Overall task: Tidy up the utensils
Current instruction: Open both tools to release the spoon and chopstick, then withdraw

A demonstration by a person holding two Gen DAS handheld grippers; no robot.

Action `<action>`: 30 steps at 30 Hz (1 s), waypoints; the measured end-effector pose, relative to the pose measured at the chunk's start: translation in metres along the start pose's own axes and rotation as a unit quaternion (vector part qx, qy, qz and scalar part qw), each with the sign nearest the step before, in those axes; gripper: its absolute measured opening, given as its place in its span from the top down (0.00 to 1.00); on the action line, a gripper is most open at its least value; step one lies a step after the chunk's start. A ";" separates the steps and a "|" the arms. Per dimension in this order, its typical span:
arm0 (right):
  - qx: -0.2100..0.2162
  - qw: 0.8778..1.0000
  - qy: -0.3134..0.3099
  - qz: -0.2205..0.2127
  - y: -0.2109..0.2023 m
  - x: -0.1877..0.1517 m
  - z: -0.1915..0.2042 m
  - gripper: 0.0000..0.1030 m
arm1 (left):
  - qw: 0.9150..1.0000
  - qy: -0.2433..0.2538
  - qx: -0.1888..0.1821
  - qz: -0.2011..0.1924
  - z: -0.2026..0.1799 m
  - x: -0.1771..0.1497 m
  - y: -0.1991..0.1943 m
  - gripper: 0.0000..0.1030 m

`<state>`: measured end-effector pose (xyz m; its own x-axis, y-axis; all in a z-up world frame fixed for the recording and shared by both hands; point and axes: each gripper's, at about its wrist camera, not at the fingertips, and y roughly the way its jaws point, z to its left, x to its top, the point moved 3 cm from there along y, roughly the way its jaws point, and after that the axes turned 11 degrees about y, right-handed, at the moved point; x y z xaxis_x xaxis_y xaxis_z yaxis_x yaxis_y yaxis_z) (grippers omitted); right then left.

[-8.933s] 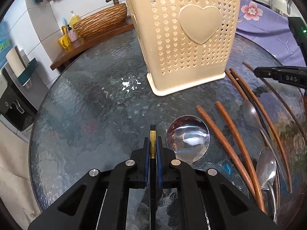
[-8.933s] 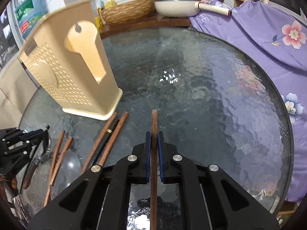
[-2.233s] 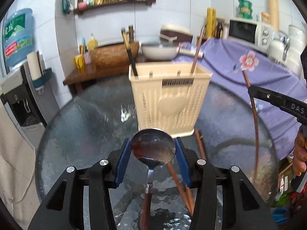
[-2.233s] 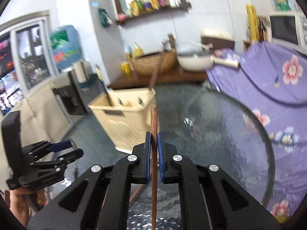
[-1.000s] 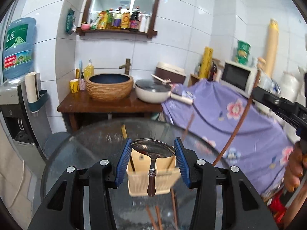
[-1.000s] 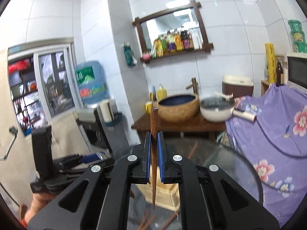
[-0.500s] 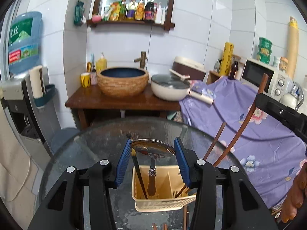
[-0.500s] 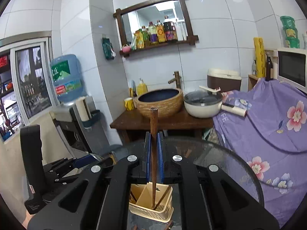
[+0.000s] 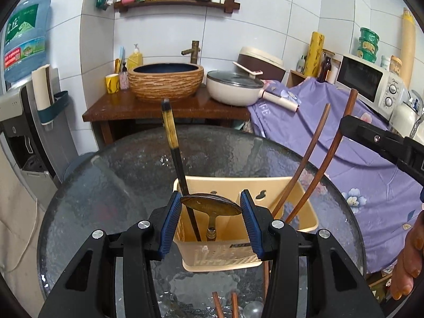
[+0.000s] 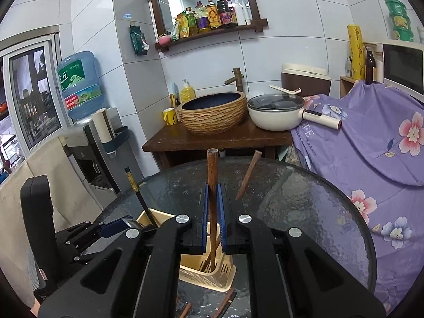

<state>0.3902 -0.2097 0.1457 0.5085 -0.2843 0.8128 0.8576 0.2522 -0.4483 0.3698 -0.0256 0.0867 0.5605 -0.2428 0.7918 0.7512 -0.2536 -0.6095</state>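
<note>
Bright, even indoor light. Soft glare on round textured glass table [image 9: 111, 185] and white wall tiles [image 10: 291, 39]. Strong fisheye bending, black vignette corners. Sharp focus throughout.

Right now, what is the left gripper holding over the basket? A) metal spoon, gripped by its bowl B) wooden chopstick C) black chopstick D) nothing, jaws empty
A: the left gripper has its blue pads on either side of the metal spoon, handle hanging down into the basket.

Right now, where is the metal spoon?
In the left wrist view the metal spoon sits centre frame, its bowl clamped between the left gripper pads, handle hanging down into the cream utensil basket, right of the black chopstick.
</note>
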 end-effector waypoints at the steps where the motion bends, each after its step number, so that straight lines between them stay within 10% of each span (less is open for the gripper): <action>1: -0.002 1.000 -0.002 -0.004 0.000 -0.001 -0.001 0.92 | 1.000 0.000 0.000 0.002 -0.001 -0.001 0.002 0.57; 12: -0.004 1.000 -0.017 -0.012 0.000 -0.005 -0.002 0.92 | 1.000 -0.002 0.001 0.003 -0.003 -0.004 0.006 0.49; 17: -0.006 0.999 -0.021 -0.035 -0.012 -0.008 -0.005 0.55 | 0.999 0.004 0.000 -0.034 -0.007 -0.004 -0.022 0.22; 19: -0.005 0.999 -0.019 -0.045 -0.022 -0.011 -0.008 0.55 | 0.999 0.001 -0.003 -0.051 -0.005 -0.011 -0.036 0.17; 30: -0.022 0.997 -0.076 0.003 -0.046 -0.099 -0.024 0.50 | 0.999 0.021 0.004 -0.047 -0.009 -0.104 -0.075 0.12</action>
<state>0.3018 -0.2153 0.0769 0.4987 -0.1393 0.8555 0.8590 0.2118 -0.4662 0.2521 0.0099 0.0496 0.4728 -0.2581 0.8425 0.8021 -0.2697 -0.5328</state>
